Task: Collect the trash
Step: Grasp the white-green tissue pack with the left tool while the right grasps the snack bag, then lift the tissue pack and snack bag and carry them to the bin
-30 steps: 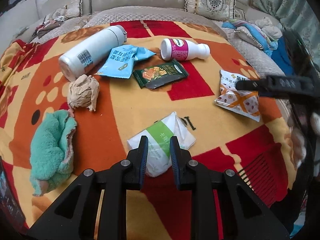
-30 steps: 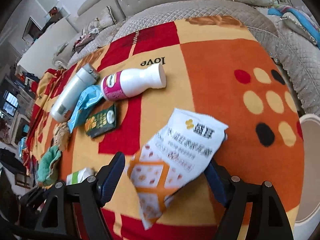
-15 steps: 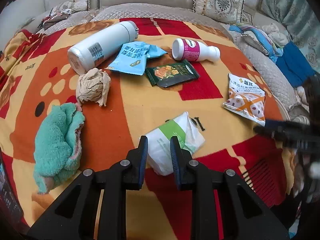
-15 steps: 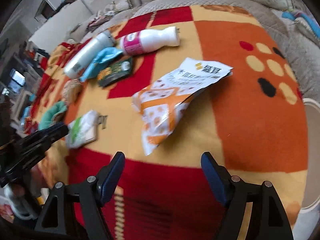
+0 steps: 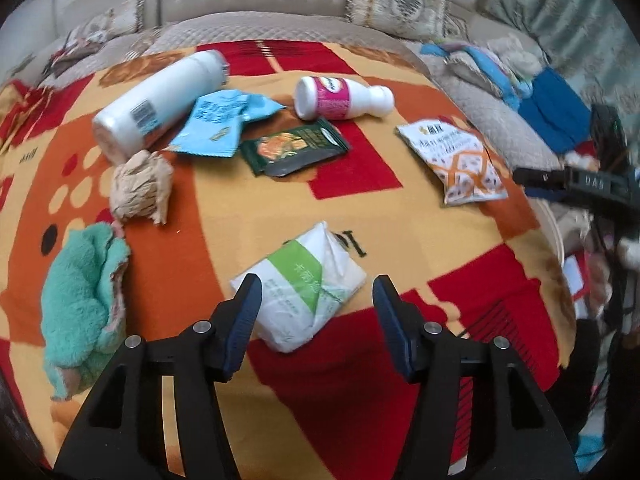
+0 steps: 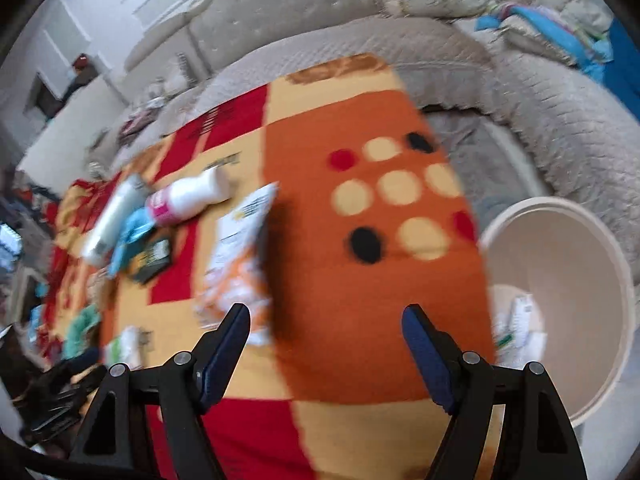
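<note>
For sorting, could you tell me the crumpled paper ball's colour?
Light brown crumpled paper ball, clearest in the left wrist view.

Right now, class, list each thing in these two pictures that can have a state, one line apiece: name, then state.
left gripper: jaws opening, white-and-green packet between them, not gripped
right gripper: open, empty
white-and-green packet: lying on blanket
pink-labelled bottle: on its side
white flask: on its side
brown paper: crumpled
bin: open, some trash inside

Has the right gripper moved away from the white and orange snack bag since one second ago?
Yes. The right gripper, then astride the white and orange snack bag, now stands to the bag's right, nearer the round beige bin.
</note>
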Demonstrator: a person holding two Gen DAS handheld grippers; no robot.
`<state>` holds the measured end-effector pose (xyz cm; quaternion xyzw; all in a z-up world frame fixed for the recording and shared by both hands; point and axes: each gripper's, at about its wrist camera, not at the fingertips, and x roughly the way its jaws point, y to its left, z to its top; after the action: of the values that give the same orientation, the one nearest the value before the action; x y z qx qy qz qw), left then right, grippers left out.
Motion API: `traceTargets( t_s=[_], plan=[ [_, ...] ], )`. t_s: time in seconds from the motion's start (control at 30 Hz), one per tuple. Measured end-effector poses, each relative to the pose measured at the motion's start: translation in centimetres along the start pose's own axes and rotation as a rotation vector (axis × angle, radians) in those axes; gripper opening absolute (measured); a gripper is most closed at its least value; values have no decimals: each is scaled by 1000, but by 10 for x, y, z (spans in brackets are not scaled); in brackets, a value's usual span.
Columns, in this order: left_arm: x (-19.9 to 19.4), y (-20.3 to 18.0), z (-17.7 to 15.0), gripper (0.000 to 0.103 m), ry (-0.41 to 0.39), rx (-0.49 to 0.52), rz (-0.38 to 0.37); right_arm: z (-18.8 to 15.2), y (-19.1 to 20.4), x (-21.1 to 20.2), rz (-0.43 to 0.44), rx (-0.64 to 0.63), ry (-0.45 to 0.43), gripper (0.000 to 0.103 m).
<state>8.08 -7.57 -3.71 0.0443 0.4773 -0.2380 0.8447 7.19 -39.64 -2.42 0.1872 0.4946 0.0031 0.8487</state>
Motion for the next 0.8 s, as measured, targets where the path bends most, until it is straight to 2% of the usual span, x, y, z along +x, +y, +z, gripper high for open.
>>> traceTargets(
  t_s=[0.17, 0.2, 0.3, 0.37, 0.47, 0.63, 0.73, 0.77, 0.8],
  plan=[
    [11, -7, 0, 59, 8, 90, 72, 0, 30, 9, 58, -51, 13, 78],
    [13, -9, 1, 59, 7, 109, 94, -1, 33, 9, 63, -55, 12, 81],
    [22, -11, 3, 60, 7, 168, 148, 6, 46, 14, 49, -79, 11, 83],
    [29, -11, 5, 62, 25, 182, 142, 12, 57, 18, 22, -102, 14, 83],
    [38, -12, 8, 71, 33, 189, 134, 19, 73, 32, -38, -153, 45, 85],
    [48, -8, 15, 73, 60, 139, 87, 19, 91, 63, -110, -228, 110, 85],
    [49, -5, 16, 72, 65, 111, 75, 13, 87, 80, -140, -239, 151, 85],
    [48, -5, 16, 70, 66, 105, 69, 13, 81, 81, -134, -227, 141, 82],
    [48, -5, 16, 68, 66, 100, 68, 12, 78, 77, -130, -228, 116, 73]
  ],
)
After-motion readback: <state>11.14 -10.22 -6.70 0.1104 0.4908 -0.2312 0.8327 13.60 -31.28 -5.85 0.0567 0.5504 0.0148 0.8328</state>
